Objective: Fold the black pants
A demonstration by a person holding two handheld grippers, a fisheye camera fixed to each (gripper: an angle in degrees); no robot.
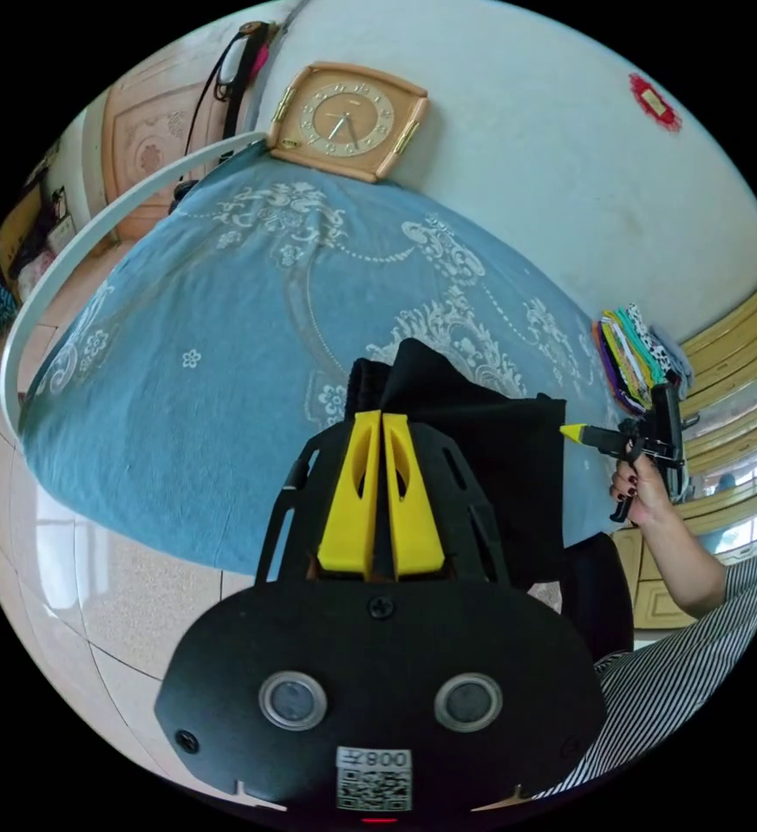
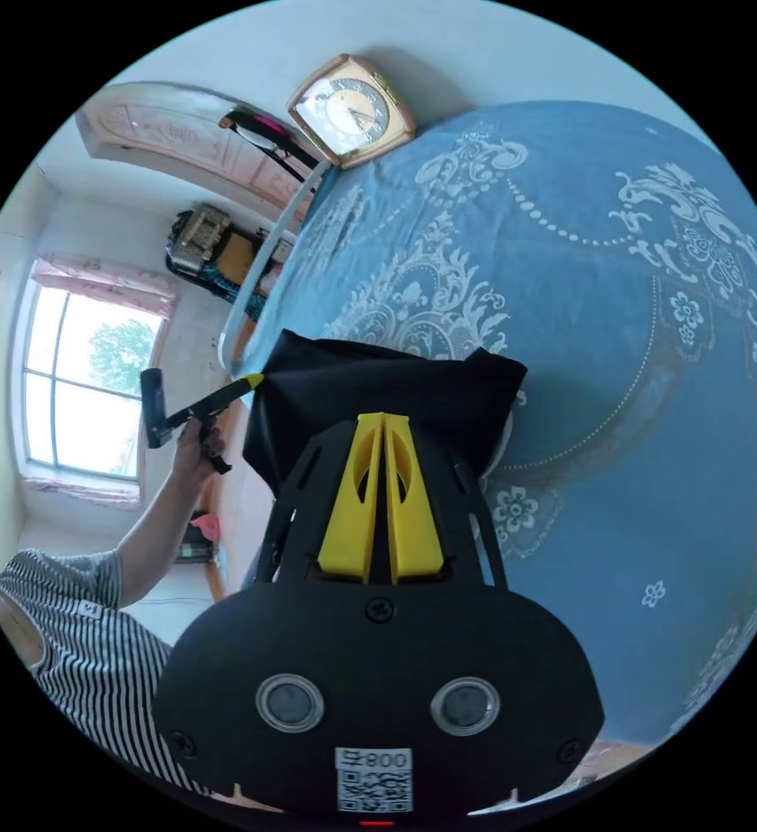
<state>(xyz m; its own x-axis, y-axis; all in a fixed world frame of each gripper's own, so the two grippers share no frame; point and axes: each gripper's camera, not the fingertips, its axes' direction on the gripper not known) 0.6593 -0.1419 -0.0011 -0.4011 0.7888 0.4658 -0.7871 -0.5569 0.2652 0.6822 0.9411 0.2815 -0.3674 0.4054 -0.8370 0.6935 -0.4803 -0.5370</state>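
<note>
L gripper (image 1: 381, 418) + R gripper (image 2: 383, 419) clamped on black pants (image 1: 499, 451)

Pants (image 1: 473, 442) over bed (image 1: 222, 364) edge; clock (image 1: 348, 119) behind.

I see a blue bedspread (image 1: 222, 364) with white floral print. A square wooden clock (image 1: 348, 120) leans against the pale wall at its far edge. Folded colourful cloths (image 1: 631, 355) are stacked near one corner.

Matt black cloth pants (image 1: 491, 451), patterned blue cloth bedspread (image 1: 222, 364), glossy floor tiles (image 1: 92, 589).
</note>
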